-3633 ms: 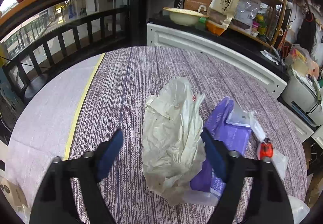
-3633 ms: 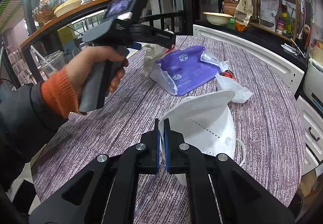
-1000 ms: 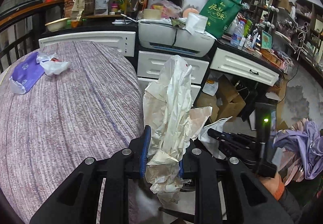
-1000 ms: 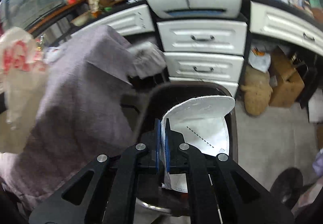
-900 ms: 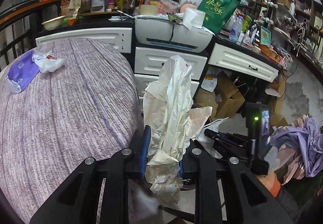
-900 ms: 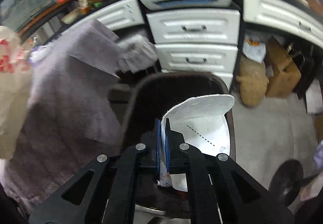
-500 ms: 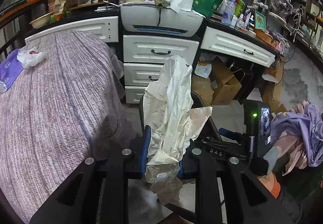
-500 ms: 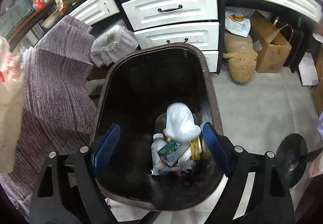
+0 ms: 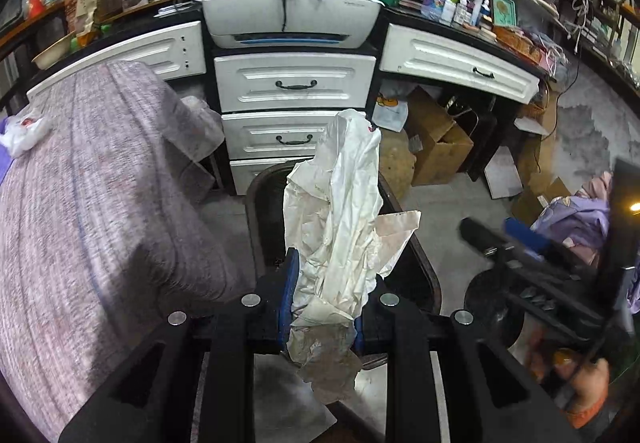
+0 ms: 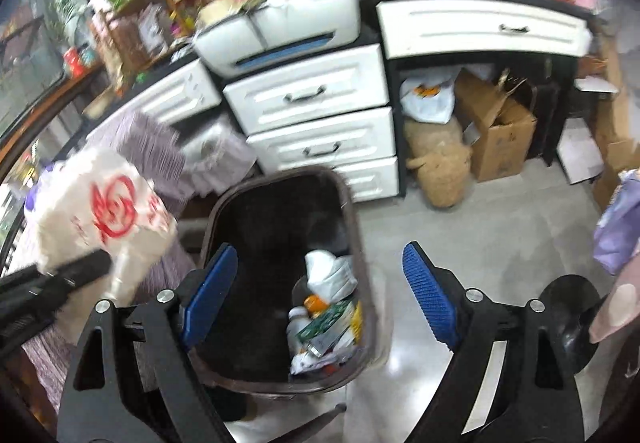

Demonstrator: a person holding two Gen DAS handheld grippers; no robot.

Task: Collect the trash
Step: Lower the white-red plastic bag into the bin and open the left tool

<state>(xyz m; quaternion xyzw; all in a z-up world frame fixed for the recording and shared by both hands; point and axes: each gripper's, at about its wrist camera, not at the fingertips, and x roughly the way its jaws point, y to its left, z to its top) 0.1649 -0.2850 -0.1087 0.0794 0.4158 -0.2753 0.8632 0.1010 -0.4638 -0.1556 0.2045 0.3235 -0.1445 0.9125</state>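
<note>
Left gripper (image 9: 322, 307): clamped tight on a crumpled plastic bag (image 9: 340, 227).
Plastic bag: cream-white, wrinkled, red print on one side; it stands up from the pads, above the near rim of the trash bin (image 10: 280, 283).
Right gripper (image 10: 320, 291): jaws opening, wide apart, nothing between them; it hangs over the bin's right side.
Trash bin: dark, on the floor beside the purple-clothed table (image 9: 80, 203); white wrappers, a bottle and a green carton lie at the bottom.
White drawers (image 9: 294, 111): just beyond the bin.
</note>
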